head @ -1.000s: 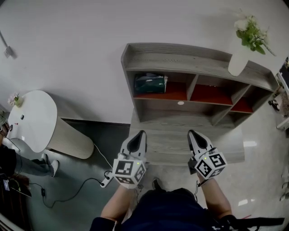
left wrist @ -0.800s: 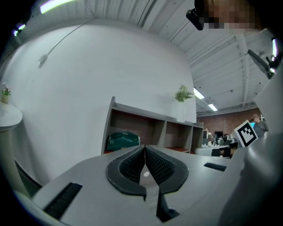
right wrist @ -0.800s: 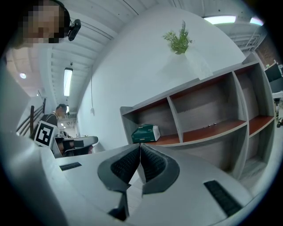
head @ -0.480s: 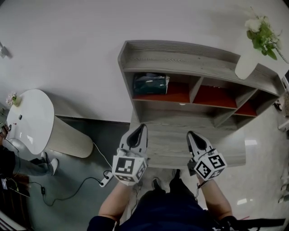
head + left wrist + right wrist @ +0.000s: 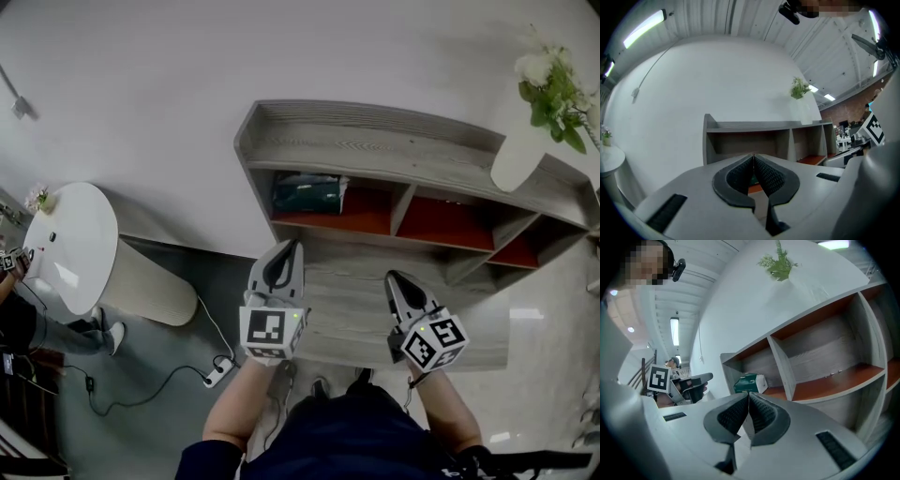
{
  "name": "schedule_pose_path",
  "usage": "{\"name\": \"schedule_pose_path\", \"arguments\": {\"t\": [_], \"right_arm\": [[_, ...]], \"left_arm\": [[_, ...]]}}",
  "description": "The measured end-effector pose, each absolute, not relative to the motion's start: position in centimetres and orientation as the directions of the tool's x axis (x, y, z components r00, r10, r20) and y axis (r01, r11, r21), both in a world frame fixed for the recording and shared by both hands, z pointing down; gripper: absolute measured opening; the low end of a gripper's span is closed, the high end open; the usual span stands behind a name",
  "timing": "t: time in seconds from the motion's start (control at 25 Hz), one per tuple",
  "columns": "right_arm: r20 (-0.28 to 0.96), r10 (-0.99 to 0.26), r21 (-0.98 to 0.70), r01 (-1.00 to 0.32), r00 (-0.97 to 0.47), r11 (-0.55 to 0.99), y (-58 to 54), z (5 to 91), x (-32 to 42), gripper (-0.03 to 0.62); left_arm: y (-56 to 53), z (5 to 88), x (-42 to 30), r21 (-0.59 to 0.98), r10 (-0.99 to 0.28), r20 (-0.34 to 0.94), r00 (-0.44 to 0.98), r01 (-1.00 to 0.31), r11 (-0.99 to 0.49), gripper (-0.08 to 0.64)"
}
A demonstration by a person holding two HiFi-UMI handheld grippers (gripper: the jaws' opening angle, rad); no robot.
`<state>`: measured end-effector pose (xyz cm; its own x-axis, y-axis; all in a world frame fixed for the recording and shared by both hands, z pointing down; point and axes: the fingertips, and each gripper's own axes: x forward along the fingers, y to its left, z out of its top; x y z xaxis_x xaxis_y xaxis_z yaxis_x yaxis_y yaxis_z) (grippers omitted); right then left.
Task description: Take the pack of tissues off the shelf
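A dark green pack of tissues (image 5: pixel 308 193) lies in the leftmost compartment of the grey wooden shelf (image 5: pixel 394 155), on its red-brown board; it also shows in the right gripper view, the tissue pack (image 5: pixel 750 383) seen just above the jaws. My left gripper (image 5: pixel 292 249) is shut and empty, its tip just below that compartment. My right gripper (image 5: pixel 390 277) is shut and empty too, held lower over the shelf's lower ledge. In the left gripper view the left gripper (image 5: pixel 753 157) points at the shelf; the pack is mostly hidden behind the jaws.
A white vase with green flowers (image 5: pixel 536 122) stands on the shelf's top at the right. A white rounded table (image 5: pixel 75 244) stands to the left, with cables and a power strip (image 5: pixel 215 373) on the floor. A seated person's legs (image 5: pixel 56 337) are at the far left.
Both grippers have moved up towards the shelf, the left one further, so its tip now nears the left compartment. The shelf looks closer and larger. Both jaws stayed shut.
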<state>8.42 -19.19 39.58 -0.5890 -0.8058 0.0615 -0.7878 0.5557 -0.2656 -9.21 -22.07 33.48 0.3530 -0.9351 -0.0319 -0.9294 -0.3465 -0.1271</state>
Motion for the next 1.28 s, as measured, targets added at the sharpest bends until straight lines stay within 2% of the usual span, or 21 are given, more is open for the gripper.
{"name": "schedule_pose_path", "arguments": {"t": [0.28, 0.36, 0.48, 0.64, 0.76, 0.88, 1.28], "right_arm": [[0.059, -0.779, -0.285, -0.758, -0.625, 0.587, -21.8, 39.8, 9.5, 0.014], [0.053, -0.769, -0.286, -0.748, -0.637, 0.6, -22.5, 39.7, 9.4, 0.014], [0.051, -0.757, -0.295, -0.734, -0.651, 0.612, -23.1, 39.9, 9.5, 0.014], [0.049, -0.745, -0.309, -0.72, -0.665, 0.622, -23.7, 40.2, 9.6, 0.014], [0.051, -0.742, -0.316, -0.716, -0.669, 0.623, -24.0, 40.4, 10.0, 0.014], [0.057, -0.748, -0.319, -0.722, -0.661, 0.614, -24.3, 40.8, 10.7, 0.014], [0.057, -0.765, -0.343, -0.733, -0.641, 0.588, -24.6, 41.1, 11.8, 0.014]], "left_arm": [[-26.6, 35.4, -7.0, -0.332, -0.937, 0.093, 0.337, -0.876, -0.349, 0.028], [-28.1, 36.3, -6.8, -0.394, -0.93, 0.152, 0.336, -0.842, -0.369, 0.079], [-30.0, 37.7, -6.4, -0.465, -0.908, 0.258, 0.332, -0.781, -0.417, 0.193], [-32.5, 39.3, -6.1, -0.587, -0.876, 0.386, 0.289, -0.656, -0.475, 0.264], [-33.8, 40.5, -5.6, -0.71, -0.852, 0.467, 0.237, -0.473, -0.521, 0.263], [-34.9, 41.8, -5.3, -0.751, -0.82, 0.541, 0.188, -0.329, -0.572, 0.258], [-37.6, 43.8, -6.3, -0.731, -0.758, 0.646, 0.091, -0.214, -0.648, 0.268]]}}
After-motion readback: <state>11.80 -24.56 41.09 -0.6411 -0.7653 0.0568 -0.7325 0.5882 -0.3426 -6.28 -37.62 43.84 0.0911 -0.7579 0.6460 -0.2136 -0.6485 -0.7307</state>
